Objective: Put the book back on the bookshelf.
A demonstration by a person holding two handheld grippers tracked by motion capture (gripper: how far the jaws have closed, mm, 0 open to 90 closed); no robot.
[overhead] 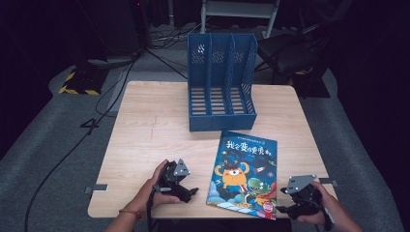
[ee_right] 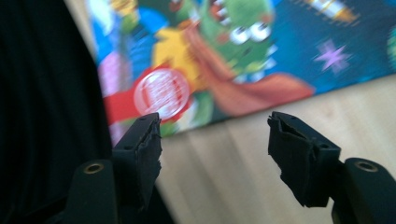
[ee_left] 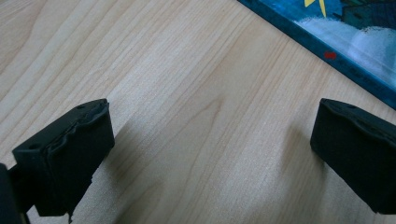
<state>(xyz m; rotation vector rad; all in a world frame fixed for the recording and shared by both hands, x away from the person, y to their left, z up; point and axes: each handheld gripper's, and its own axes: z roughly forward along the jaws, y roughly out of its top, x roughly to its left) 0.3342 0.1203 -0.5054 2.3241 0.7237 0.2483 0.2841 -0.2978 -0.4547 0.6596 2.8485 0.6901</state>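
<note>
A picture book (overhead: pixel 244 174) with a cartoon monster cover lies flat at the front right of the wooden table (overhead: pixel 145 125). My left gripper (overhead: pixel 191 192) rests low on the table just left of the book, open. Bare wood lies between its jaws (ee_left: pixel 212 121), and the book's blue edge (ee_left: pixel 327 42) runs past the upper right. My right gripper (overhead: pixel 283 210) is at the table's front right corner, by the book's near corner. It stands open (ee_right: pixel 215 126) with nothing between the jaws, and the book's cover (ee_right: pixel 224 56) lies just beyond them.
A blue three-slot file rack (overhead: pixel 222 82) stands upright at the back middle of the table, its slots open toward me. Cables run over the grey floor at the left, and a chair stands behind the table at the right.
</note>
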